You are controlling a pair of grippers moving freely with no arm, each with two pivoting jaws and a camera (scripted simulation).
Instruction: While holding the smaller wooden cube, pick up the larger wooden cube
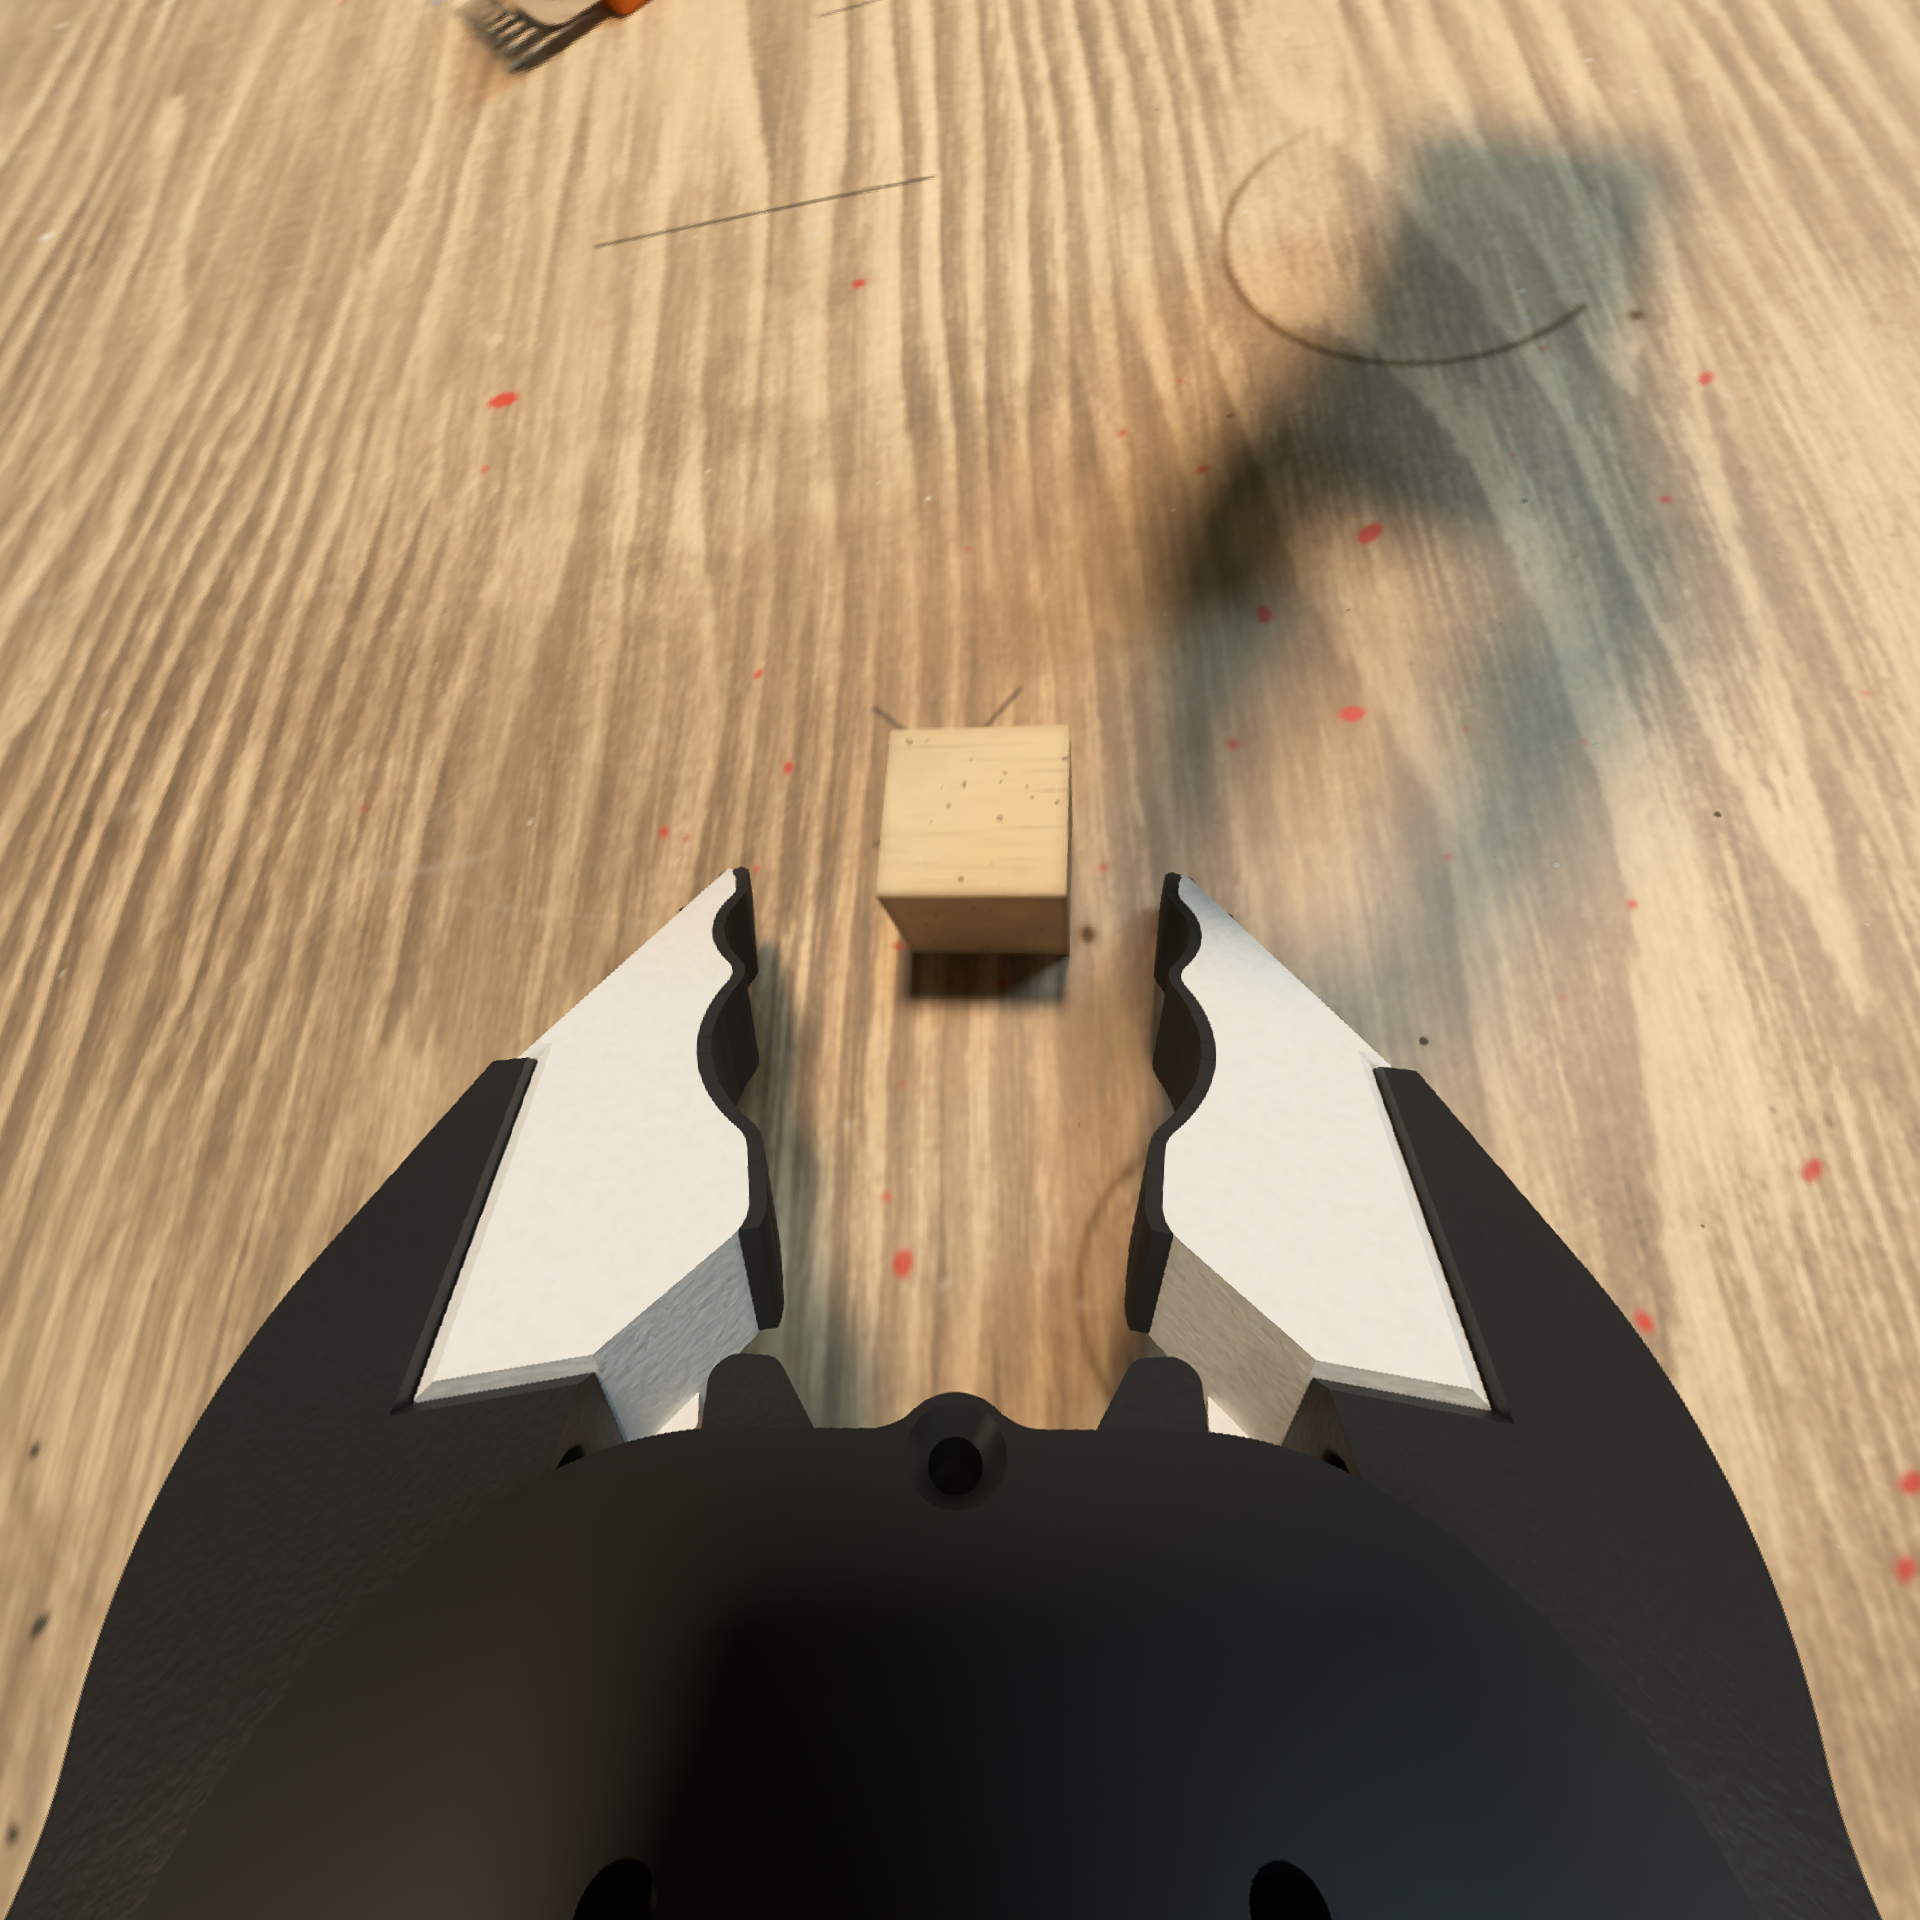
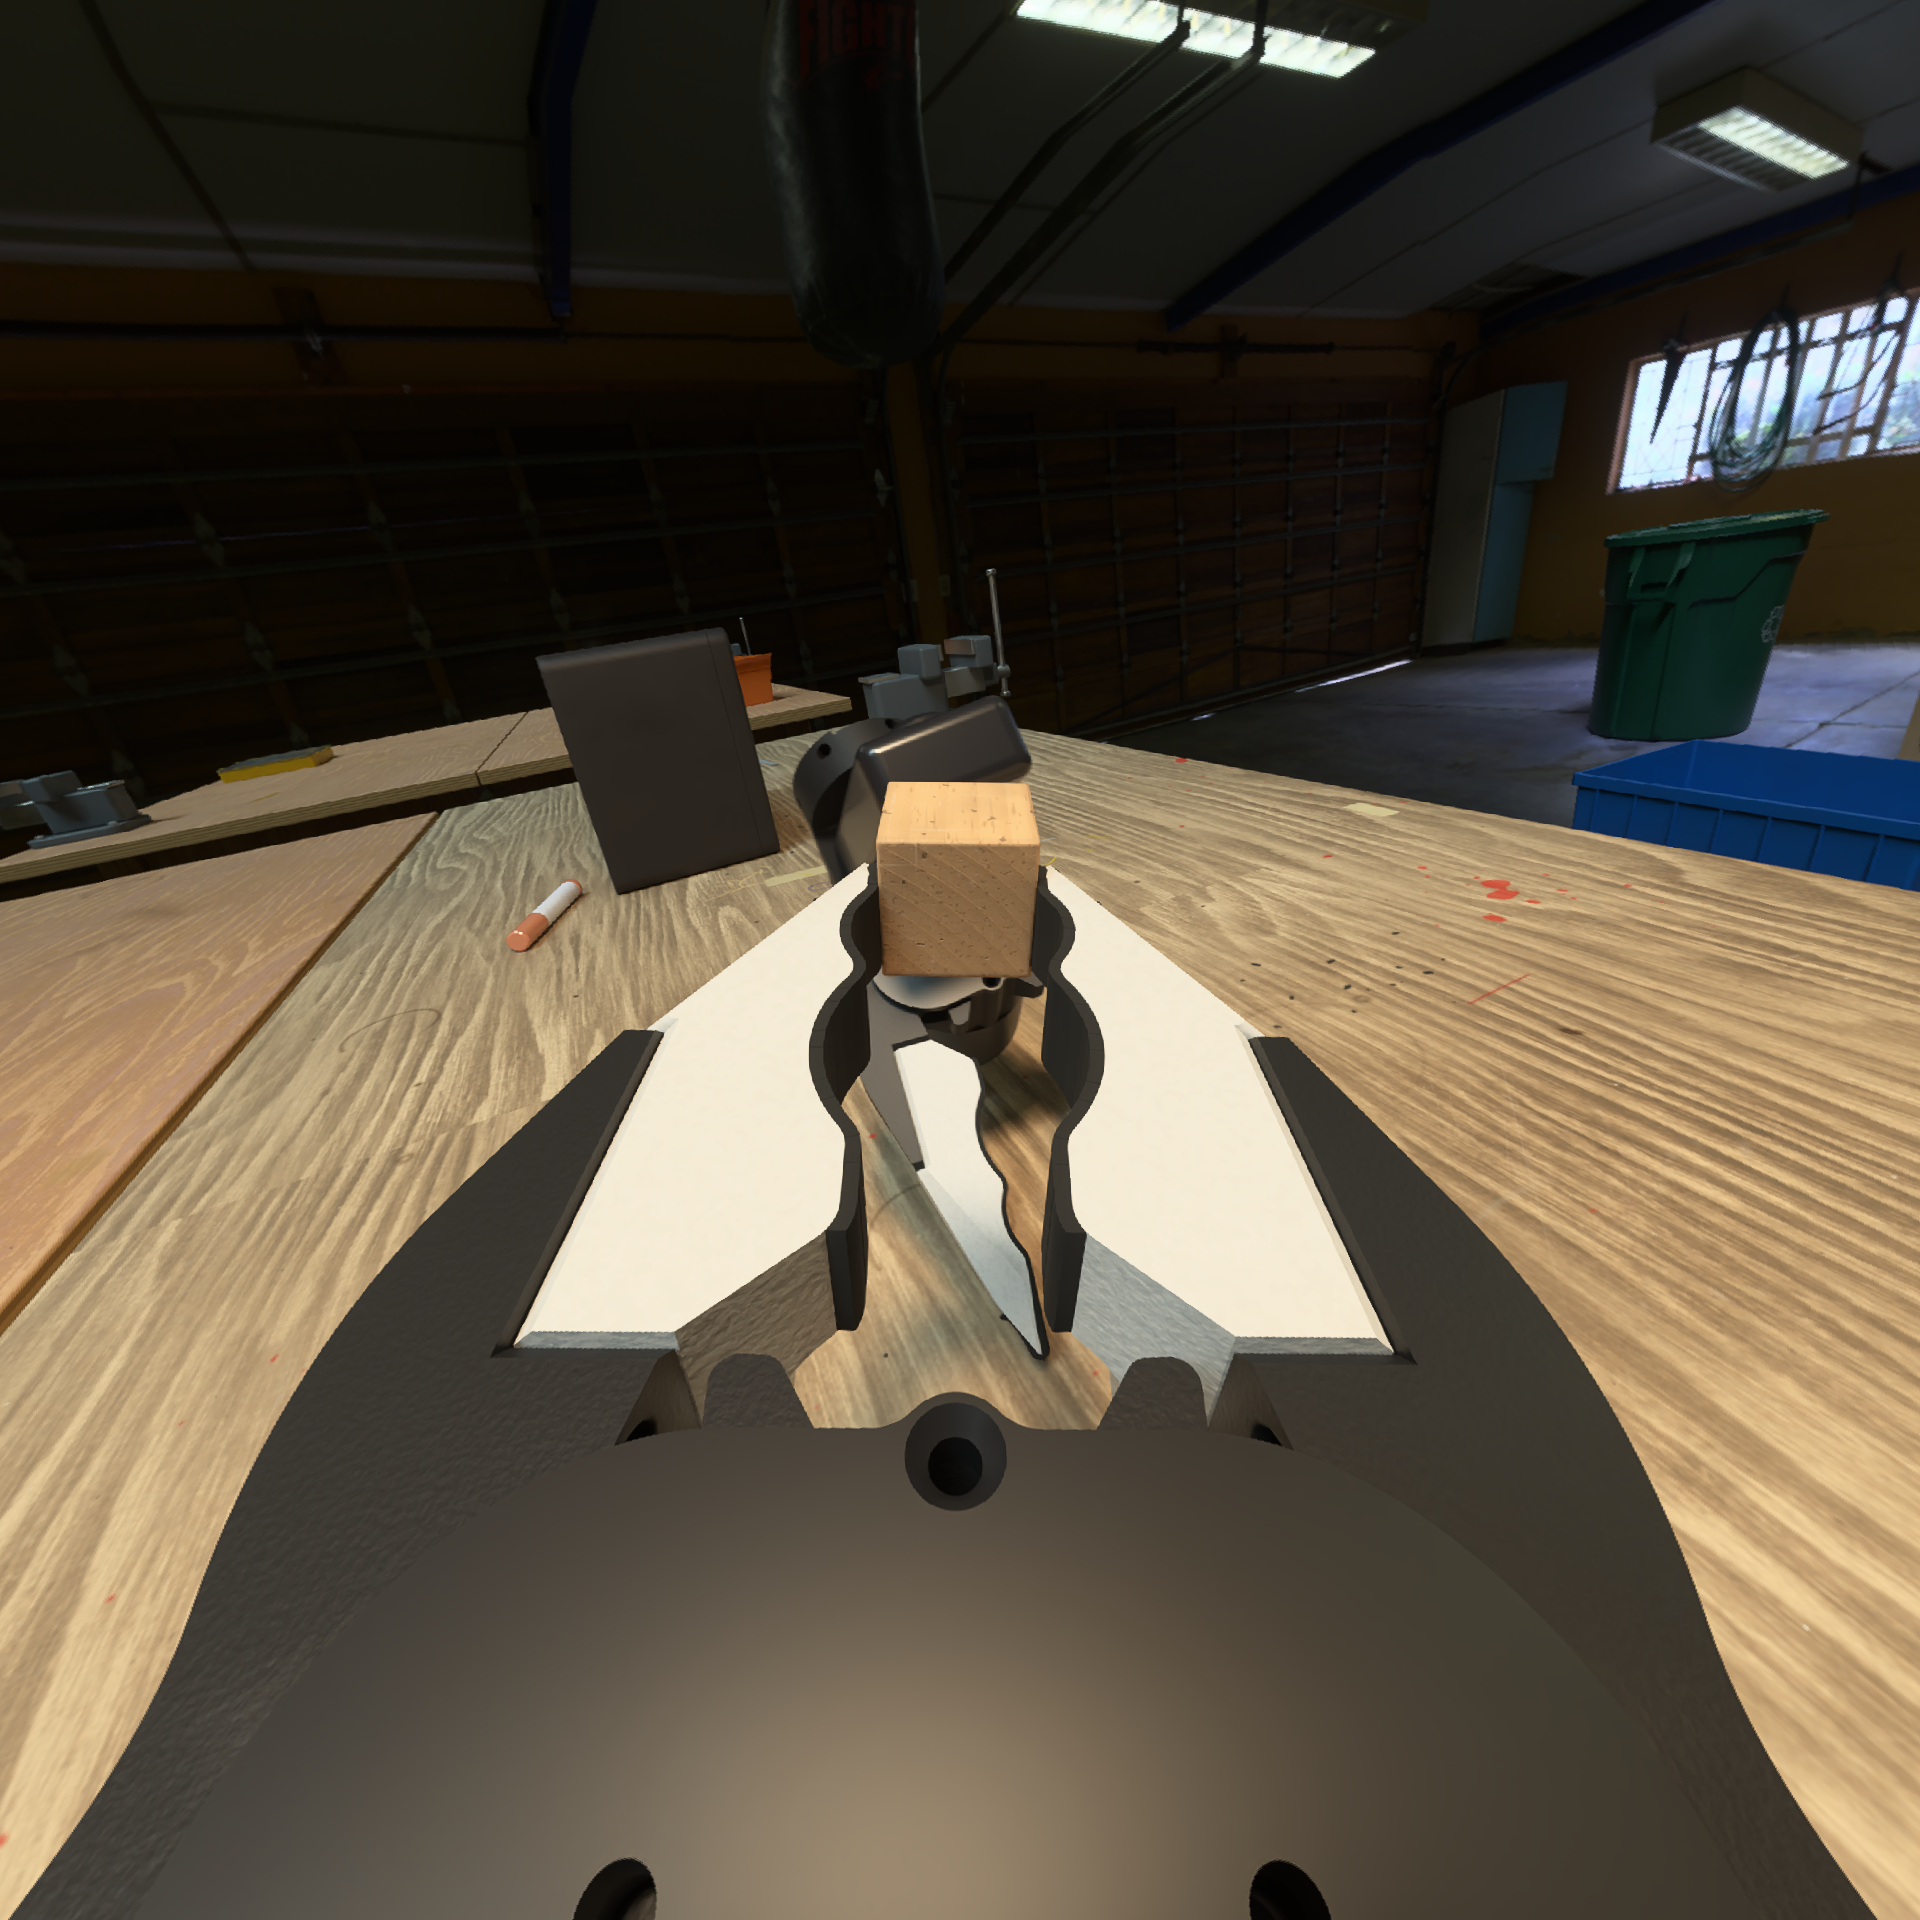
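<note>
In the left wrist view a pale wooden cube, seemingly the larger one, rests on the wooden table. My left gripper is open and empty. It hovers just short of this cube, with its fingertips to either side of the cube's near face and not touching it. In the right wrist view my right gripper is shut on the smaller wooden cube and holds it at the fingertips, above the table. The left gripper's dark body shows just behind the held cube, pointing down.
A dark upright box and an orange-and-white marker stand left of the grippers. A grey vise and an orange pot are farther back. A blue bin and a green bin are off the right edge.
</note>
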